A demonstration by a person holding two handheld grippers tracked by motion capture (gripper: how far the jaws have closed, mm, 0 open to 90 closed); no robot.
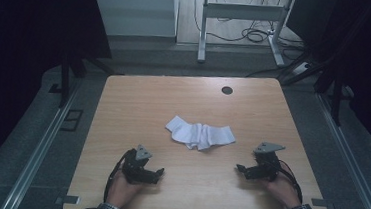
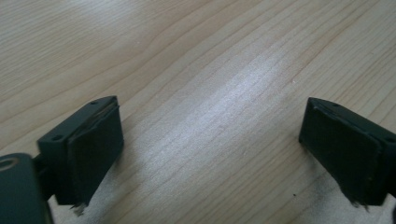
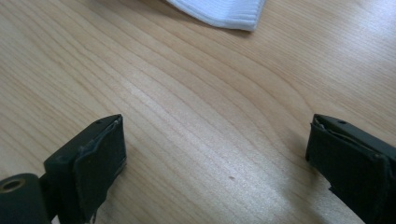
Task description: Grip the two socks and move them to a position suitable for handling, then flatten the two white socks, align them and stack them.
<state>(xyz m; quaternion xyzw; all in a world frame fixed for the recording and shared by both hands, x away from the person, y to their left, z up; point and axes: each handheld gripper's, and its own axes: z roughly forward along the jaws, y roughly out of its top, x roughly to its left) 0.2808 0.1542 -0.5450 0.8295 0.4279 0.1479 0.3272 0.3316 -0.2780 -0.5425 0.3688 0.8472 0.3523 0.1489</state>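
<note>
High view: white cloth [image 1: 200, 134] crumpled, long axis approx left-right; both grippers' fingers apart, nothing between.

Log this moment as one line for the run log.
left gripper: open, empty | right gripper: open, empty | cloth: crumpled mid-table, untouched, between and beyond grippers

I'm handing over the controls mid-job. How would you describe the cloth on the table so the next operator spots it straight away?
Start at the light wooden table with a dark round hole near its far edge. Near the middle, farther from the person than the left gripper and right gripper, lies the cloth. It is white, crumpled and bunched at its centre, and the only soft, pale item on the wood; both grippers' jaws stand open, apart from it.
</note>
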